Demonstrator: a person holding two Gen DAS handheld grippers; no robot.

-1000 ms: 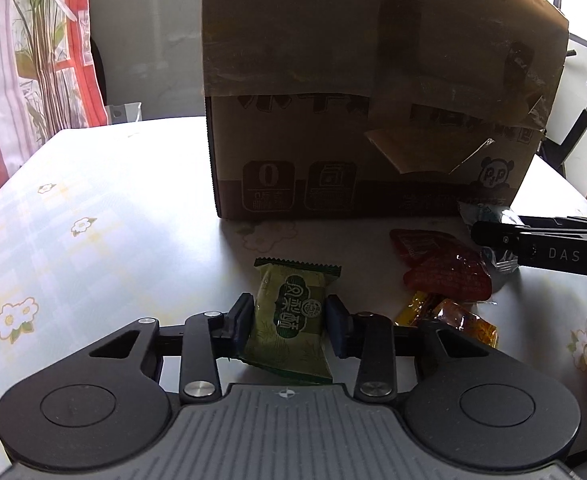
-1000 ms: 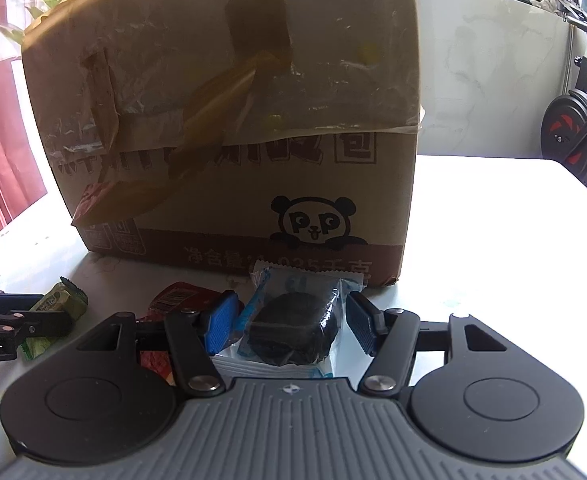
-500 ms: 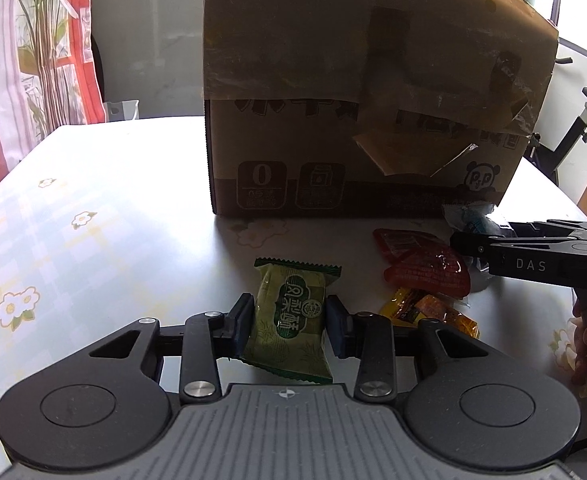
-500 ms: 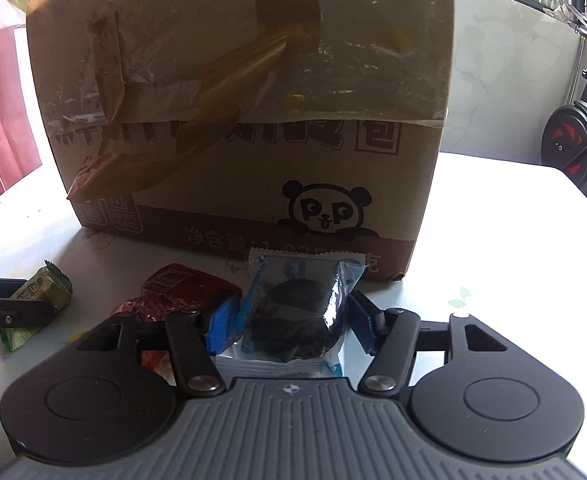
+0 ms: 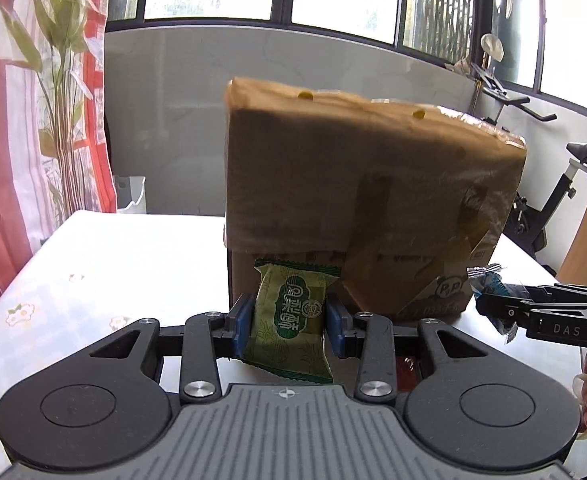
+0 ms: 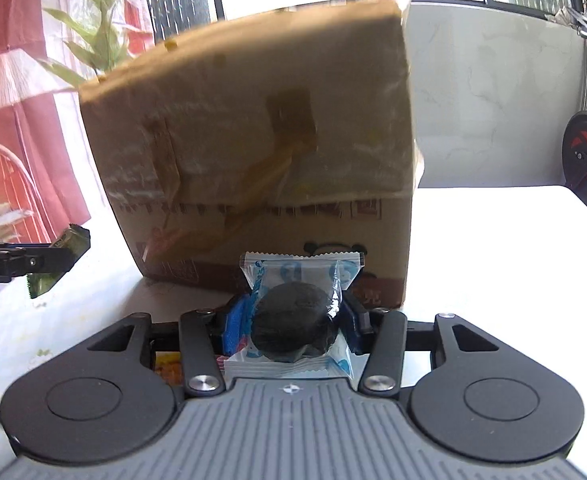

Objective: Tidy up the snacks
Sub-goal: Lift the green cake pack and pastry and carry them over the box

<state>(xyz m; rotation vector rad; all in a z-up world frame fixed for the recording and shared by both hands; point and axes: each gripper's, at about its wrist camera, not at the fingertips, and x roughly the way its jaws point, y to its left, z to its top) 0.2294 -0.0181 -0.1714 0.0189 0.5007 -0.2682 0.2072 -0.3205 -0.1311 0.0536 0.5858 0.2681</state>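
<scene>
Before the box [image 5: 373, 184] on the table [image 5: 133, 248]: my left gripper [image 5: 287, 322] pinches a green packet [image 5: 289, 320]; my right gripper [image 6: 293, 320] pinches a cookie packet [image 6: 297, 312].

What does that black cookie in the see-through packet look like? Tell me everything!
The cookie packet is clear plastic with blue and white printing and crimped, zigzag ends. Inside sits one round, dark, nearly black cookie. The right gripper has its blue-padded jaws shut on both sides of the packet, which stands roughly upright, lifted in front of the cardboard box. In the left wrist view only the packet's crinkled end peeks out past the gripper's fingers.
</scene>
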